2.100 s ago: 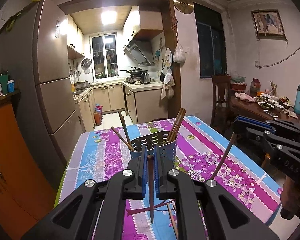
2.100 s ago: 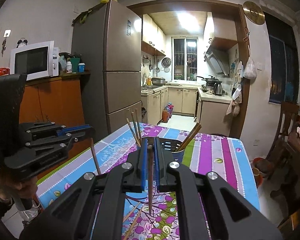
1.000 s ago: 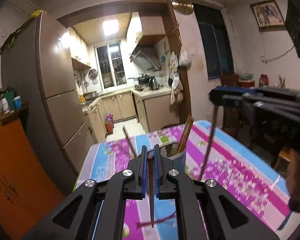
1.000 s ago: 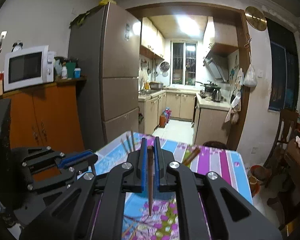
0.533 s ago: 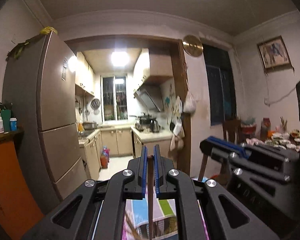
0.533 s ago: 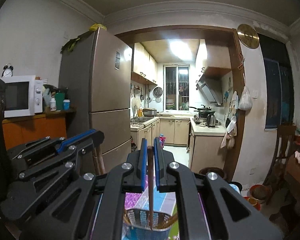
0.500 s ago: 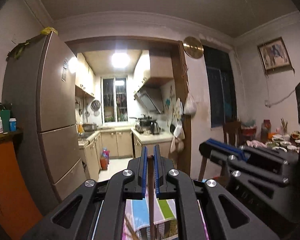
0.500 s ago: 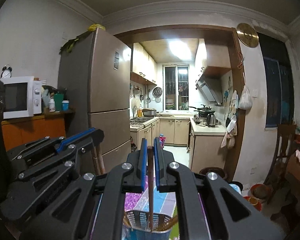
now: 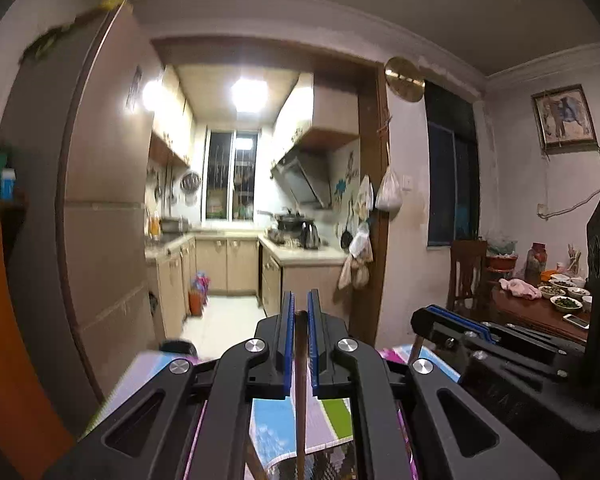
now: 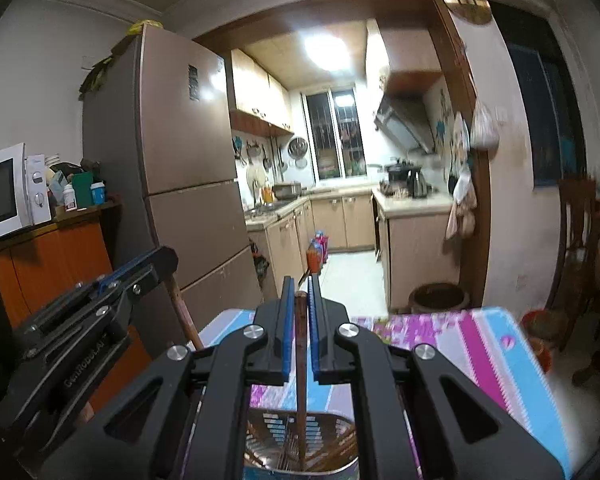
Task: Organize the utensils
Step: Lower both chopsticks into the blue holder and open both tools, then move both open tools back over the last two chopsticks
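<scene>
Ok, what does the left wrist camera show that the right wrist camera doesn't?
Only the left wrist view shows the framed picture on the wall and the wooden dining table with dishes, plus the right gripper from the side. Only the right wrist view shows the microwave, the utensil basket below the jaws, and the left gripper from the side. Both show the fridge, the kitchen beyond, the patterned tablecloth, and a chopstick clamped upright in that camera's own shut jaws.

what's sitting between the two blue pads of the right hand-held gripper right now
A brown chopstick, clamped upright between the pads of the right hand-held gripper. In the right wrist view it hangs down over the slotted utensil holder.
</scene>
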`<state>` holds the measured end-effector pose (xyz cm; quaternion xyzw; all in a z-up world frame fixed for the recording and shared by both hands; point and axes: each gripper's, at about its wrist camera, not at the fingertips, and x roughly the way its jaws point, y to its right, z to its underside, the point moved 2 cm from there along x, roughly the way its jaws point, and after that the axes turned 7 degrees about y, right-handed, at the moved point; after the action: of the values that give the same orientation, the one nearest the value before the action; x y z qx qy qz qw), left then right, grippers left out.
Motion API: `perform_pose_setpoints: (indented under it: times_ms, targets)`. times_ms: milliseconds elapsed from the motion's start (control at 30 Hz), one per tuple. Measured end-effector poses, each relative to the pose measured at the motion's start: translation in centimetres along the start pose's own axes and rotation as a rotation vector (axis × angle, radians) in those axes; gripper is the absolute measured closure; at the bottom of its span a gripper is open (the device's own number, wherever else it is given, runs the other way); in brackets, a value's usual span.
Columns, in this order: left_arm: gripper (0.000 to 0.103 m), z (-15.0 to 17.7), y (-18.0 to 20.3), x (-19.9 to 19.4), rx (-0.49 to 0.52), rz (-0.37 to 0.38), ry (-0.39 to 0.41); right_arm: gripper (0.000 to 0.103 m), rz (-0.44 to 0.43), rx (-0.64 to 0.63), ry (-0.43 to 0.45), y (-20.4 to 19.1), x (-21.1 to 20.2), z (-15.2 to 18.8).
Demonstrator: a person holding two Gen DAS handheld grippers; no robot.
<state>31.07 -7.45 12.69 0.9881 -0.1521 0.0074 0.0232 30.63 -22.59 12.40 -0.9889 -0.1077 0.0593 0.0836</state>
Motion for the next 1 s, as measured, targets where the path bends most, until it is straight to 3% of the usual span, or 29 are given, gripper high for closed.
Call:
perform_pose_setpoints:
  times_ms: [233,400,533,600,700,800,900,1000]
  targets:
    - [0.095,3.9,-1.6,1.0,-0.015,-0.026,-0.092,0.097,0.022,0.036,-0.073,0.9,0.4,3.0]
    - [0.094,2.2,-2.5,-0.8,-0.024,-0.036,-0.062,0.090,0.068,0.042,-0.011,2.8,-2.9,1.4]
    - [0.076,-0.6,-3.6,-4.5,-0.027,-0.051,0.011,0.090,0.117,0.045,0.050,5.2,-7.5,-0.6]
    - [0.075,-1.8,-4.3,-7.2,-0.022,-0.068,0.039,0.090,0.154,0.008,0.068,6.2,-10.6,-1.1]
    - [0.075,-2.5,-4.7,-12.3,0.010,-0.073,0.054,0.081,0.193,-0.060,0.059,6.8,-15.3,-0.7]
    - [0.075,-0.9,-4.1,-17.7,0.101,-0.057,0.003,0.079,0.224,-0.156,0.005,6.1,-20.4,1.6]
    - [0.075,3.0,-2.6,-22.5,0.204,-0.017,-0.120,0.079,0.212,-0.208,-0.077,4.4,-24.4,5.5]
    - [0.078,8.5,-0.9,-27.0,0.228,0.048,-0.270,0.079,0.188,-0.229,-0.165,1.7,-27.3,10.5]
